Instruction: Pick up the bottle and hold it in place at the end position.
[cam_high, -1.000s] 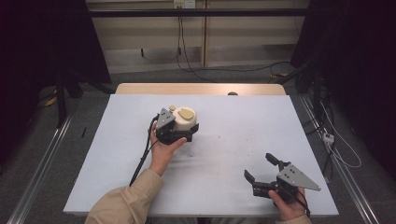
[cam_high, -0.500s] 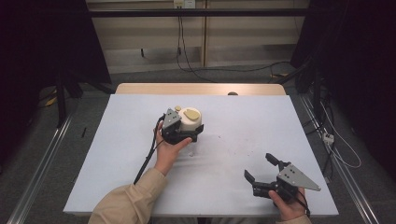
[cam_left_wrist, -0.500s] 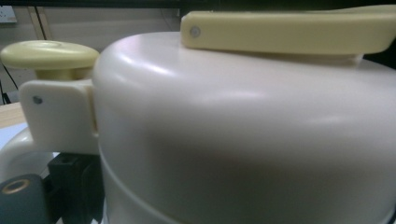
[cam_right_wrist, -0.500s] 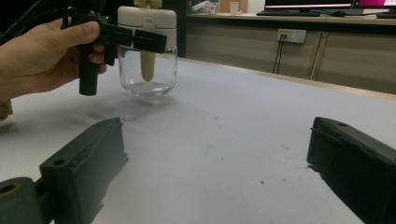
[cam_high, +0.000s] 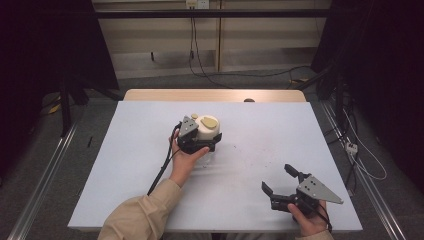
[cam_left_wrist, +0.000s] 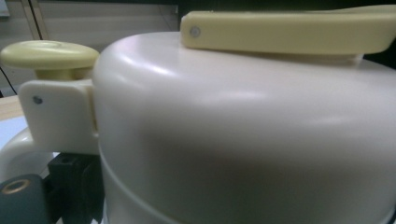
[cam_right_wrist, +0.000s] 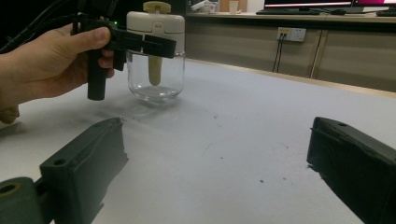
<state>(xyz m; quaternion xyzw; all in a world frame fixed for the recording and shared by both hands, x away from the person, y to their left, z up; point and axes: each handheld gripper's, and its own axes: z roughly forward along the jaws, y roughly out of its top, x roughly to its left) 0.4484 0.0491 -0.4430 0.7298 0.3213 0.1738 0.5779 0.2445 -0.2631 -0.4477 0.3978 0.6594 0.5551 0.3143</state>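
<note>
While right claw (cam_high: 281, 180) sits low at near right corner of table (cam_high: 125, 165), jaws spread wide, nothing between them, other hand busy further out. Left claw (cam_high: 200, 140) up at jar (cam_high: 206, 131) mid-table, jaws clamped round jar just under cream lid (cam_left_wrist: 243, 121). Jar itself: clear glass body (cam_right_wrist: 155, 77), standing upright on table, pale yellow lever (cam_left_wrist: 289, 30) across top, round yellow knob (cam_left_wrist: 49, 53) at side. Beyond table, cables on floor (cam_high: 240, 75).

No legible text anywhere.
</note>
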